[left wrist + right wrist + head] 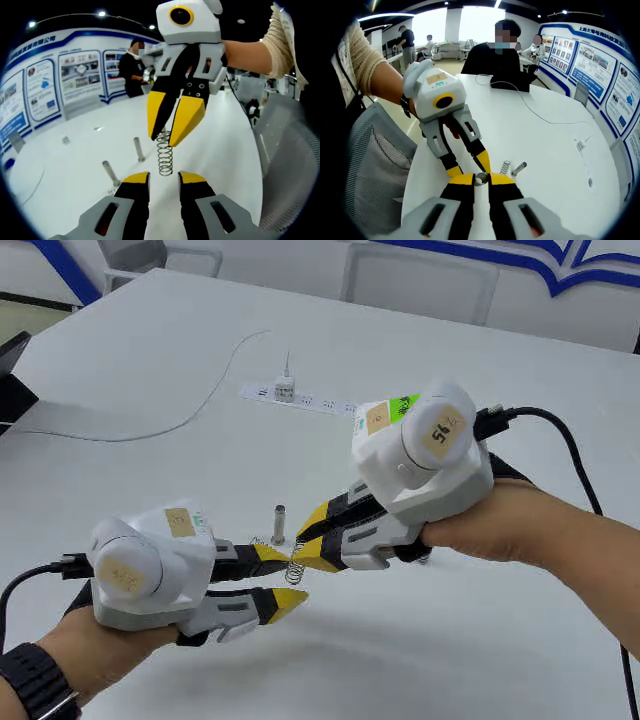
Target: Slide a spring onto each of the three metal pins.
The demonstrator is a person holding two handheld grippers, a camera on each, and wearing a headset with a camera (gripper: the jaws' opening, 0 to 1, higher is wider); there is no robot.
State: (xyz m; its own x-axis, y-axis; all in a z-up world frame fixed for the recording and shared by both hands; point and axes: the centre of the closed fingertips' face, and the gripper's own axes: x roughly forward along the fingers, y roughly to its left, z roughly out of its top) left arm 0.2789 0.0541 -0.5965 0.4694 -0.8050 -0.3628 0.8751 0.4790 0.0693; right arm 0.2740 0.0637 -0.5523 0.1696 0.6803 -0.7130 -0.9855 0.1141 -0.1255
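My right gripper is shut on a small steel spring, which hangs from its yellow tips and shows end-on between its jaws. My left gripper stands open, its two jaws either side of the spring's lower end without touching it. An upright metal pin stands on the white table just behind the jaws. In the left gripper view two pins stand to the left of the spring. Another spring lies beside a pin.
A white power strip with a plug and a thin cable lies farther back on the white table. A mesh chair stands at the table's edge. People sit at the far end.
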